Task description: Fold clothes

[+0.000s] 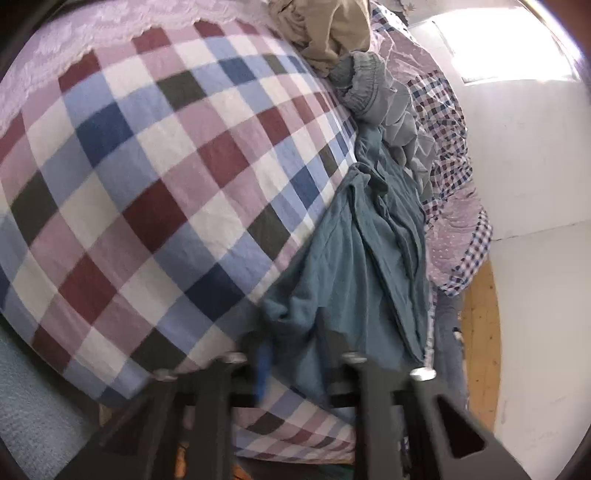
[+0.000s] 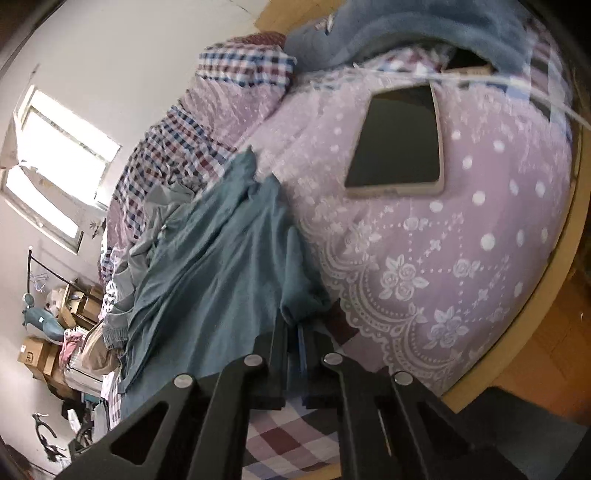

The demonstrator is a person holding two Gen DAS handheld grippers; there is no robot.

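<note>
A teal garment (image 1: 369, 236) lies stretched and creased over the checked bedsheet (image 1: 155, 166). At the bottom of the left wrist view, my left gripper (image 1: 299, 343) is shut on one bunched corner of it. In the right wrist view the same teal garment (image 2: 221, 251) runs away from my right gripper (image 2: 297, 326). That gripper is shut on another gathered corner, at the edge of the lilac lace bedspread (image 2: 461, 258). The cloth hangs in loose folds between the two grips.
A grey garment (image 1: 384, 107) and a tan one (image 1: 325, 29) lie crumpled beyond the teal one. A dark tablet (image 2: 397, 140) rests on the bedspread, and a blue fleece blanket (image 2: 406, 26) lies behind it. Cardboard boxes (image 2: 37, 358) clutter the floor by the wall. The wooden bed edge (image 2: 535, 314) runs along the right.
</note>
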